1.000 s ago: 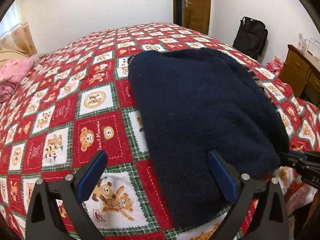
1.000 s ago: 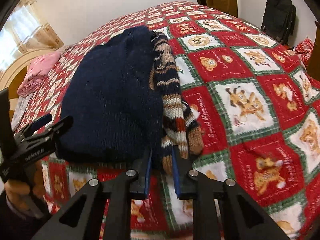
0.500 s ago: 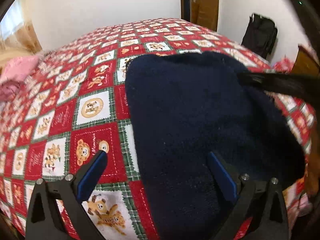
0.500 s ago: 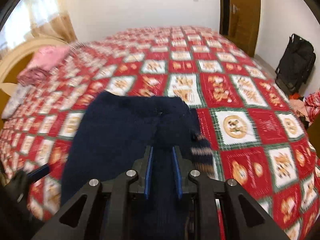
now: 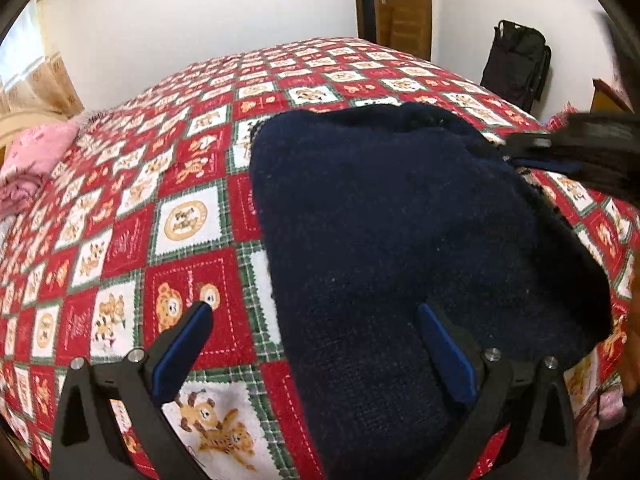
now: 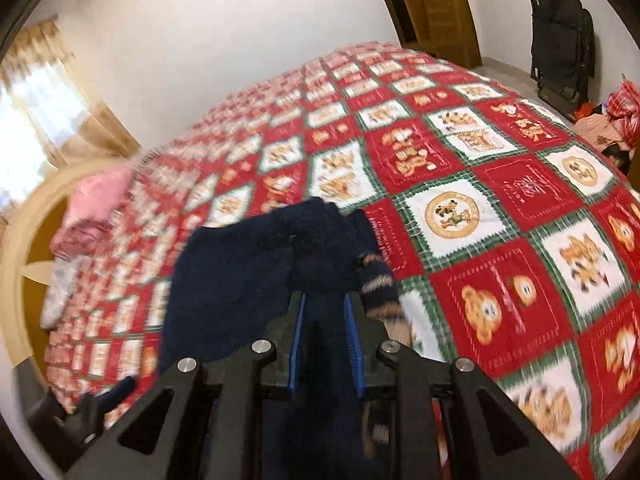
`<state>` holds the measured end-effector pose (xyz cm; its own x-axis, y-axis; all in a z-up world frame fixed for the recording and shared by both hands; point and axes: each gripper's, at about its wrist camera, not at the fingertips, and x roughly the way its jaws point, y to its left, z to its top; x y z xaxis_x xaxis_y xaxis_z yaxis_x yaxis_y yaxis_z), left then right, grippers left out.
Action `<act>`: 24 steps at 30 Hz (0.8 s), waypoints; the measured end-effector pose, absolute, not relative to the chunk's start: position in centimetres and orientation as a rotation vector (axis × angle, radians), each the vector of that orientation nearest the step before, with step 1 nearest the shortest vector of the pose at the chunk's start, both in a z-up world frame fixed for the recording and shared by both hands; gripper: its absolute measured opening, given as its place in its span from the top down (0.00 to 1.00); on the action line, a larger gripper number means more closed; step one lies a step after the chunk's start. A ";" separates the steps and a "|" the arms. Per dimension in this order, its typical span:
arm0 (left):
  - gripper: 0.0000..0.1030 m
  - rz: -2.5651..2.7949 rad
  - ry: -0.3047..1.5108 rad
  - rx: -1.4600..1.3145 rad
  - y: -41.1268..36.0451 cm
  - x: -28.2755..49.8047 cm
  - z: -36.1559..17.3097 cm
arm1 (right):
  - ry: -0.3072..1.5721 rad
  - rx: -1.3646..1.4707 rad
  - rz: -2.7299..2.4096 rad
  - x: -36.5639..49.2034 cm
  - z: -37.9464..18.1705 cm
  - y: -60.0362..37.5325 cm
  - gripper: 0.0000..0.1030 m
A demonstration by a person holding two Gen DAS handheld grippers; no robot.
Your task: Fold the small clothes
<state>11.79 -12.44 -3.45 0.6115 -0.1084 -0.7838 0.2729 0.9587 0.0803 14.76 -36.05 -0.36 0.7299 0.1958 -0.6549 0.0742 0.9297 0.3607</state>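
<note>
Lay folded on the bed, the navy knitted sweater [image 5: 400,216], spread over the red, white and green teddy-bear quilt [image 5: 120,216] near its close edge. Showed a brown-and-cream striped sleeve [image 6: 378,280] at the right side of the fold. Hovered low over the near hem, the left tool [image 5: 316,332], blue pads spread wide: one over bare quilt, the other over navy knit, gripping nothing. Stood narrow over the sweater's upper right part, the right tool [image 6: 325,322], jaws opening, with dark knit running up between the blue pads; cannot tell whether the pads pressed on it. Sat folded at the far left of the bed, a pink garment [image 5: 32,160]. Leaned against the far wall beside the wooden door [image 5: 400,0], a black bag [image 5: 516,64].
</note>
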 end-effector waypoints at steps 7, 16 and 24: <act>0.00 -0.215 0.861 0.224 -12.5 11.0 -3.1 | 0.709 0.513 0.061 9.5 -1.4 -37.1 0.60; 0.00 -0.219 0.871 0.206 -11.7 10.5 -2.9 | 0.696 0.582 0.042 7.0 -2.9 -37.8 0.60; 0.00 -0.236 0.882 0.182 -11.5 10.5 -3.3 | 0.715 0.535 -0.008 5.7 -4.3 -38.3 0.60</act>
